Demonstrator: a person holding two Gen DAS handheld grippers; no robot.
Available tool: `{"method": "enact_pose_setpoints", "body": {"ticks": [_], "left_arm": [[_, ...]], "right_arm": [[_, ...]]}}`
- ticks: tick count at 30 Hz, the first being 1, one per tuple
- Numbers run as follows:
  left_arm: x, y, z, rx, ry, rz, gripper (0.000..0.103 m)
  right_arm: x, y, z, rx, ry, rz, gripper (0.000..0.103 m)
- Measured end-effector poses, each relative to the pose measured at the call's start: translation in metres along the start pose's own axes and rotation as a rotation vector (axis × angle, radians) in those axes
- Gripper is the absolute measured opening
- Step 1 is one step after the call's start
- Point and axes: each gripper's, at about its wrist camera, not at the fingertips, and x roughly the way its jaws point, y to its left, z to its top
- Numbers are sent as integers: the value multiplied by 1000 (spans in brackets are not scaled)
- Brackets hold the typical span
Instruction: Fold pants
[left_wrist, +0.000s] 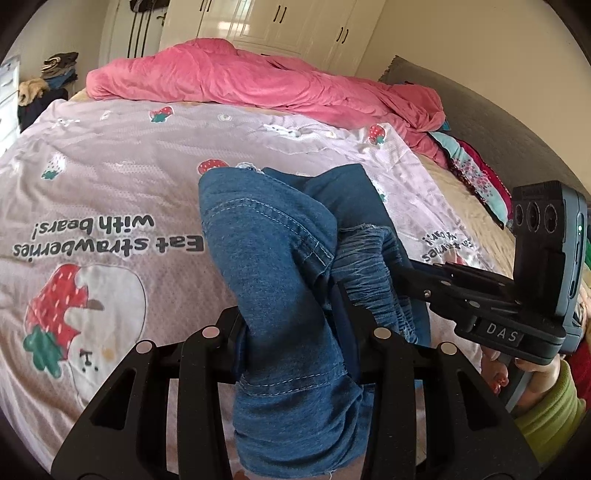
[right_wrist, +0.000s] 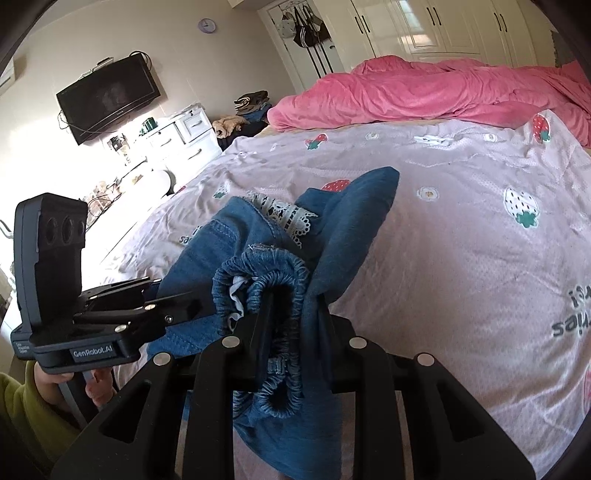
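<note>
My left gripper (left_wrist: 295, 325) is pinched partway closed on a thick bunch of the blue denim pants (left_wrist: 266, 266). The cloth fills the gap between the two black fingers, bulges up ahead of them and hangs in a folded hem below them, so the jaws stand narrowed on the fabric rather than pressed flat together. A stitched seam runs across the bundle just above my grip.

My right gripper (right_wrist: 291, 332) is closed tighter, clamped on the gathered elastic waistband (right_wrist: 273, 291) of the same pants (right_wrist: 347, 229). The ruched band loops over and under the fingers, and a darker flap of denim rises past the fingertips. A strip of white lace trim (right_wrist: 288, 218) shows on the cloth beyond.

Each gripper appears in the other's camera: from the left wrist I see the right gripper (left_wrist: 417, 280) reaching into the waistband (left_wrist: 369, 280) from the side, held by my hand (left_wrist: 532, 373) in a green sleeve (left_wrist: 550, 410). From the right wrist, the left gripper (right_wrist: 184, 306) bites the denim just beside my own grip.

The pants are bunched between the two grippers over the lilac strawberry-print bedspread (left_wrist: 110, 184). Whether their far end rests on it I cannot tell. A crumpled pink duvet (left_wrist: 258, 81) lies across the far side of the bed.
</note>
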Motion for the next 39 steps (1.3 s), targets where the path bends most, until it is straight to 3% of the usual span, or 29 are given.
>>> {"method": "enact_pose_setpoints", "body": {"ticks": [11, 30, 39], "left_arm": [[33, 23, -5, -31, 42, 16, 31], [39, 35, -12, -64, 51, 21, 32], [45, 35, -15, -57, 67, 50, 40]], "right_arm": [[26, -15, -5, 47, 31, -21, 21], [40, -28, -13, 85, 68, -112, 23], [46, -33, -19, 91, 99, -169, 30]]}}
